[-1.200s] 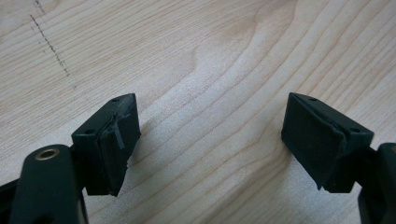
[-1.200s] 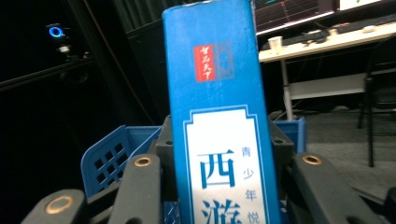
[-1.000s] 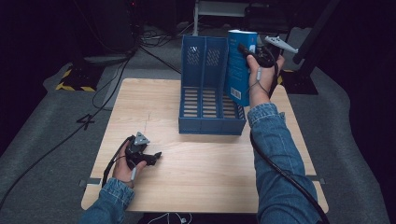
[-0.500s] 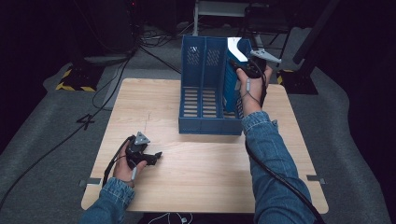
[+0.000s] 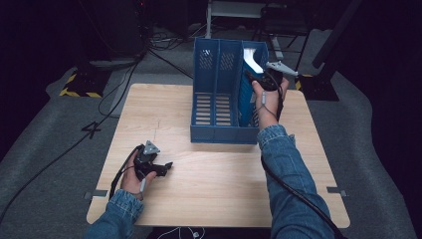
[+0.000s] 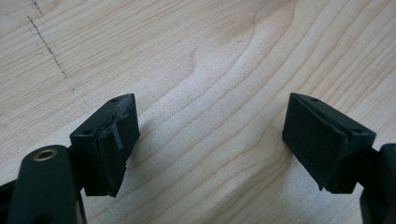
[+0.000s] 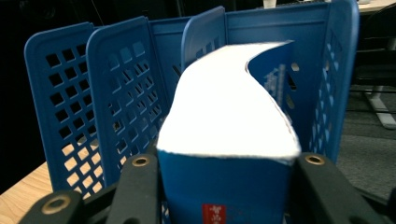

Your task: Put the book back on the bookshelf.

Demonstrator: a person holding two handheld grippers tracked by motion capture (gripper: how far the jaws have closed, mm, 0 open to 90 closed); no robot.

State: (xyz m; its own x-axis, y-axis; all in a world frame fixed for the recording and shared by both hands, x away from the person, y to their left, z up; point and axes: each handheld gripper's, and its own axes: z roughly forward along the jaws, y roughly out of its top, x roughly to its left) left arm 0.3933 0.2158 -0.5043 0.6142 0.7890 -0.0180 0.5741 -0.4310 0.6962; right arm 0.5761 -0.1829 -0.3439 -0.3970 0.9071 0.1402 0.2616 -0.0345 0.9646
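Your right gripper (image 5: 254,75) clamps a blue book (image 7: 224,186), its bowed pages inside the rightmost slot of the blue file rack (image 5: 219,99) at the table's (image 5: 219,199) far side. Your left gripper (image 5: 166,167) rests spread, holding nothing, near the front-left.

The book (image 7: 229,140) sits between the right gripper (image 5: 259,79) jaws, in the file rack's (image 5: 219,94) rightmost compartment, while the left gripper (image 5: 158,167) rests well apart on the table (image 5: 224,189).
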